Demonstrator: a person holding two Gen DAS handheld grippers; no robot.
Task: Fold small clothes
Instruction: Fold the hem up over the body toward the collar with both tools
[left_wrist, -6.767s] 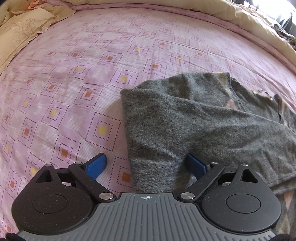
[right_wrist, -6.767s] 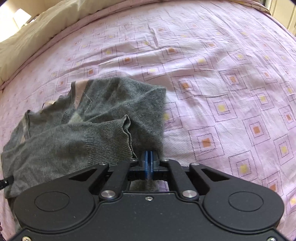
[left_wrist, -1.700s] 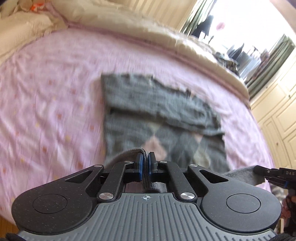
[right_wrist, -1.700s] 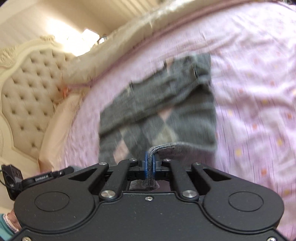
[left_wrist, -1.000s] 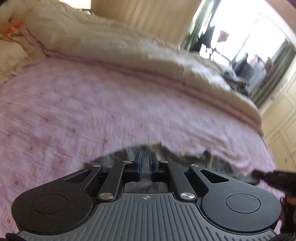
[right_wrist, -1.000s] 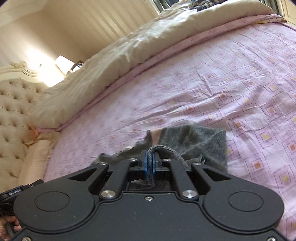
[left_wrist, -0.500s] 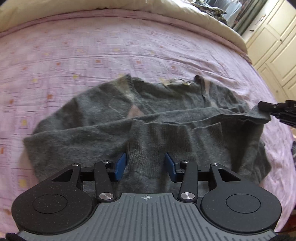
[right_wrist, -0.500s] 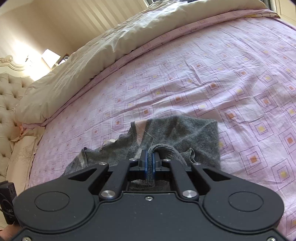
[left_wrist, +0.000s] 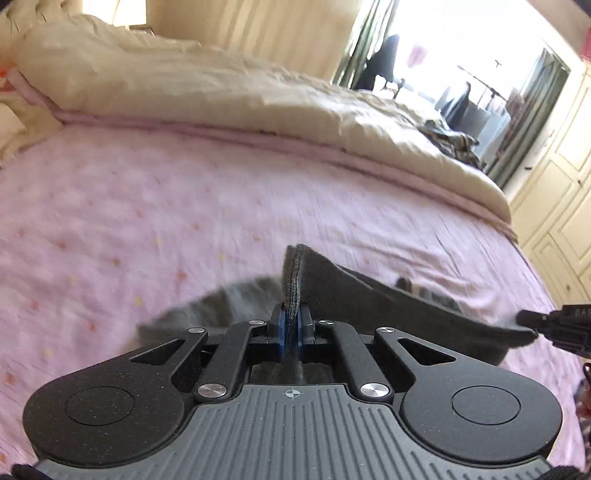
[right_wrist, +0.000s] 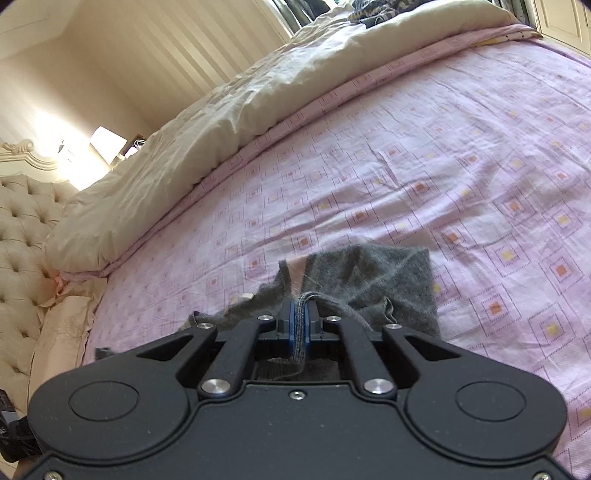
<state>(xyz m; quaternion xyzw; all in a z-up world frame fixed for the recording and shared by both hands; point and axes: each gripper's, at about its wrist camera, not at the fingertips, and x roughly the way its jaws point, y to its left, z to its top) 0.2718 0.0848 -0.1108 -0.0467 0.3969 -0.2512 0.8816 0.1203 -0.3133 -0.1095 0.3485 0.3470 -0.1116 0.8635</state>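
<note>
In the left wrist view, the left gripper (left_wrist: 290, 332) sits low in the middle of the frame with its blue pads pressed together on a ribbed edge of the grey knit sweater (left_wrist: 388, 295). That edge stands up above the pads, and the rest of the cloth stretches away to the lower right, where the black tip of the right gripper (left_wrist: 543, 321) meets its far end. The band between the two looks taut, which suggests the two pinches are placed apart along one edge so the cloth can be carried as a straight line for a fold. A blurred grey part of the garment lies lower, left of centre, on the pink patterned bedsheet (left_wrist: 147, 206). A cream duvet (left_wrist: 221, 96) is bunched across the upper part of the frame, clear of the working space.

In the right wrist view, the right gripper (right_wrist: 299, 332) at lower centre is likewise clamped on a ribbed strip of the sweater (right_wrist: 369, 273), which loops over and between the pads. Beyond it, at centre frame, the garment's body rests on the bedsheet (right_wrist: 443, 147), a pale pink patch showing near its neckline. The tufted headboard (right_wrist: 22, 236) fills the left edge.
</note>
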